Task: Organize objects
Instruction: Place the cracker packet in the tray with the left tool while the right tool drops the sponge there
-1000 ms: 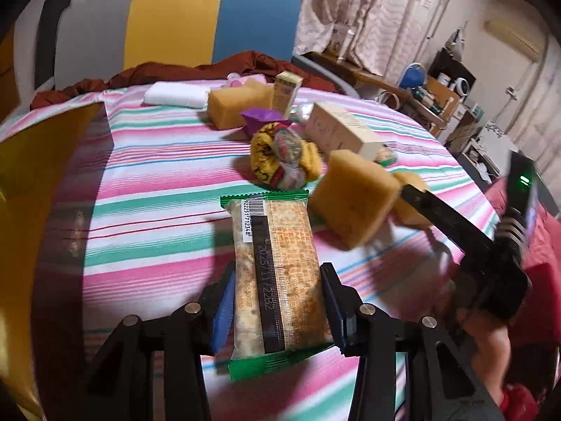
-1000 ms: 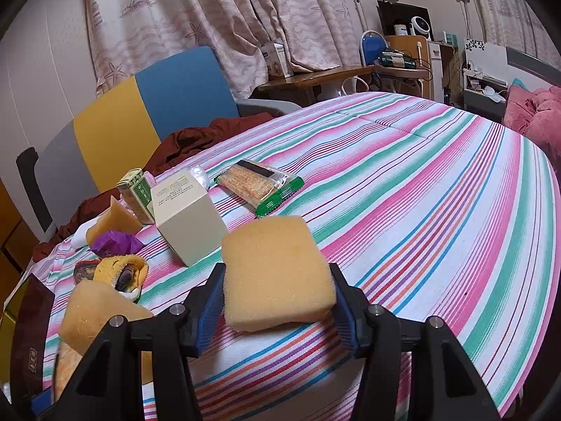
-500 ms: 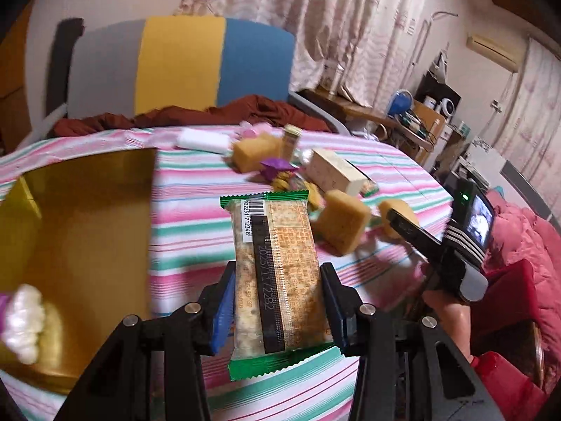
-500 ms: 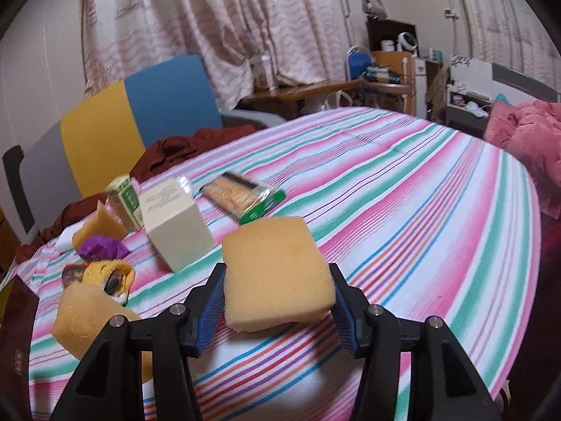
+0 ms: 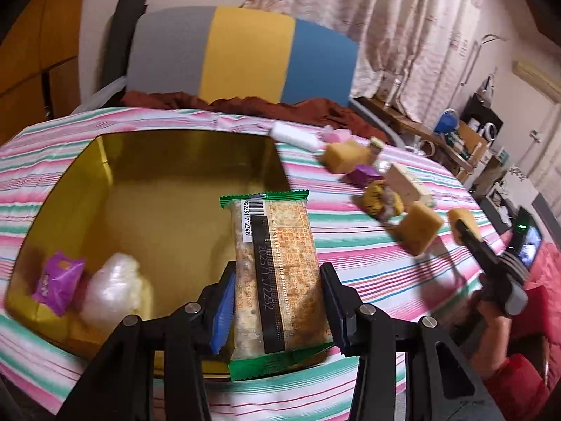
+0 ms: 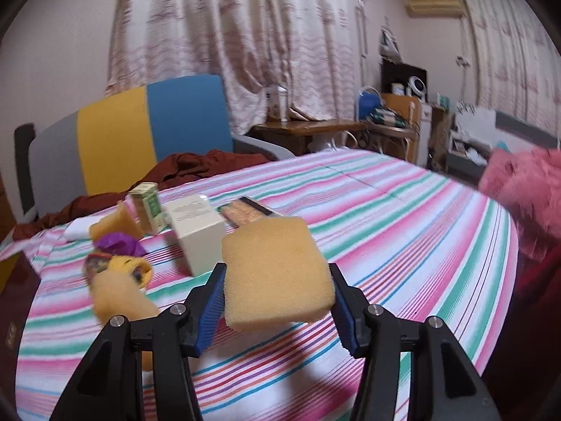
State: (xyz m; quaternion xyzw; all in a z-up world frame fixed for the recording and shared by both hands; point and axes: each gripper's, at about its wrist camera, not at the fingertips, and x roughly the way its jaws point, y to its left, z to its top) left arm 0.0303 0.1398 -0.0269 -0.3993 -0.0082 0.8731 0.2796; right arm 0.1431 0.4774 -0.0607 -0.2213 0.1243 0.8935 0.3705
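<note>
My left gripper (image 5: 277, 301) is shut on a cracker packet (image 5: 277, 273) with green ends, held over the near right corner of an open gold box (image 5: 70, 189). The box holds a purple packet (image 5: 58, 282) and a white wrapped item (image 5: 112, 287). My right gripper (image 6: 277, 294) is shut on a yellow sponge (image 6: 275, 272), held above the striped tablecloth. It also shows in the left wrist view (image 5: 463, 226) at the right, holding the sponge.
On the table lie a cream box (image 6: 196, 228), a green carton (image 6: 149, 205), a second cracker packet (image 6: 245, 210), a purple wrapper (image 6: 117, 240), yellow sponges (image 5: 419, 226) and a yellow toy (image 6: 119, 266). A grey, yellow and blue chair (image 5: 242, 59) stands behind the table.
My left gripper has carried the cracker packet up and to the left, from above the tablecloth to over the gold box. My right gripper has lifted a little with the sponge.
</note>
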